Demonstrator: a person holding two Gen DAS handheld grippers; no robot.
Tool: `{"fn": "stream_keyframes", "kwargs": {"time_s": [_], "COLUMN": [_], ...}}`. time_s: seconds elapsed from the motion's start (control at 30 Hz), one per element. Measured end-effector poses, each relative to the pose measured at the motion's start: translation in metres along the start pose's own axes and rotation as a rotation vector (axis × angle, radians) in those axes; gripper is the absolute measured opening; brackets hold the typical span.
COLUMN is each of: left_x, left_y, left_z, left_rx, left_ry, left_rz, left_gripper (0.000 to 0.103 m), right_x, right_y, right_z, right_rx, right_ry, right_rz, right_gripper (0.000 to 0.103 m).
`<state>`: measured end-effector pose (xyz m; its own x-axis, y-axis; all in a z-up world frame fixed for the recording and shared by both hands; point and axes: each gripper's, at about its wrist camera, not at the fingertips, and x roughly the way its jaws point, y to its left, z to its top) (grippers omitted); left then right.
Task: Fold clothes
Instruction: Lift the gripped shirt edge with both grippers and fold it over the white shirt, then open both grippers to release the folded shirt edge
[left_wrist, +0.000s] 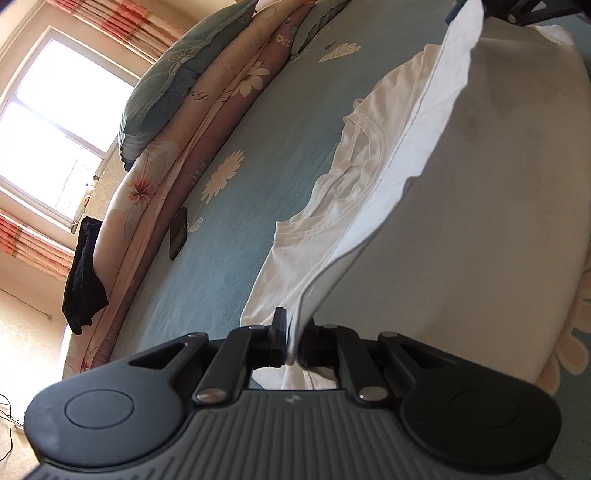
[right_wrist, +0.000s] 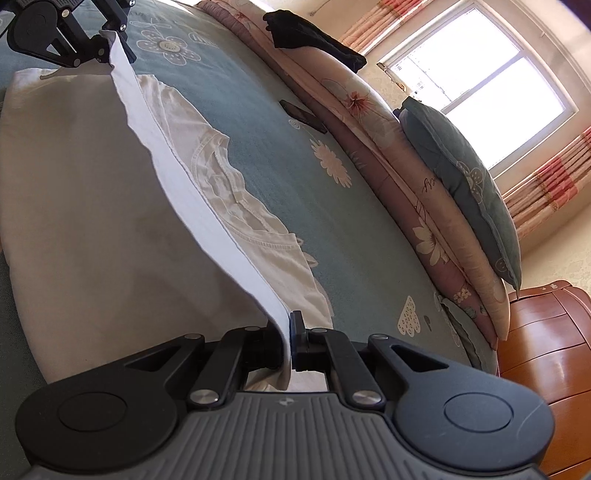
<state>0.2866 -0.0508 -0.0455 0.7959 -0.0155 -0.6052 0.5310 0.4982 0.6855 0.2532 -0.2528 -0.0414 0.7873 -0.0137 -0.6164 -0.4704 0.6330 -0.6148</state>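
Observation:
A white T-shirt (left_wrist: 498, 192) lies on the blue flowered bedsheet (left_wrist: 236, 236), its collar (left_wrist: 365, 133) toward the pillows. My left gripper (left_wrist: 293, 343) is shut on one corner of the shirt's hem, and the hem runs raised and taut to the right gripper (left_wrist: 476, 7) at the top edge. In the right wrist view, my right gripper (right_wrist: 288, 341) is shut on the other hem corner of the T-shirt (right_wrist: 92, 206). The left gripper (right_wrist: 110, 40) shows far off at the top left, clamping the same edge. The lifted hem hangs over the shirt's body.
Folded quilts (left_wrist: 207, 122) and a green pillow (left_wrist: 173, 85) line the bed's far side. A dark phone (left_wrist: 178, 233) lies on the sheet beside them, and a black garment (left_wrist: 83, 273) hangs over the quilt end. A wooden cabinet (right_wrist: 546, 350) stands past the bed. A bright window (right_wrist: 476, 62) is behind.

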Motion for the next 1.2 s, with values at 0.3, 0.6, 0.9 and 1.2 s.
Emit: {"fn": "stream_keyframes", "kwargs": {"time_s": [0.3, 0.6, 0.9, 1.2], "left_x": [0.039, 0.066, 0.076, 0.069], "left_y": [0.01, 0.022, 0.052, 0.098], "left_z": [0.006, 0.013, 0.003, -0.027], "left_rx": [-0.005, -0.065, -0.245, -0.5], "left_ry": [0.038, 0.059, 0.077, 0.063], "left_rz": [-0.054, -0.108, -0.295, -0.368], "left_gripper": [0.007, 0.007, 0.025, 0.064], "right_x": [0.044, 0.071, 0.082, 0.075], "right_y": [-0.017, -0.033, -0.059, -0.084], "right_z": [0.006, 0.004, 0.002, -0.007], "right_rx": [0.018, 0.076, 0.148, 0.233], "right_ry": [0.039, 0.064, 0.08, 0.053], "right_rz": [0.058, 0.116, 0.169, 0.214], "right_gripper": [0.005, 0.006, 0.048, 0.066]}}
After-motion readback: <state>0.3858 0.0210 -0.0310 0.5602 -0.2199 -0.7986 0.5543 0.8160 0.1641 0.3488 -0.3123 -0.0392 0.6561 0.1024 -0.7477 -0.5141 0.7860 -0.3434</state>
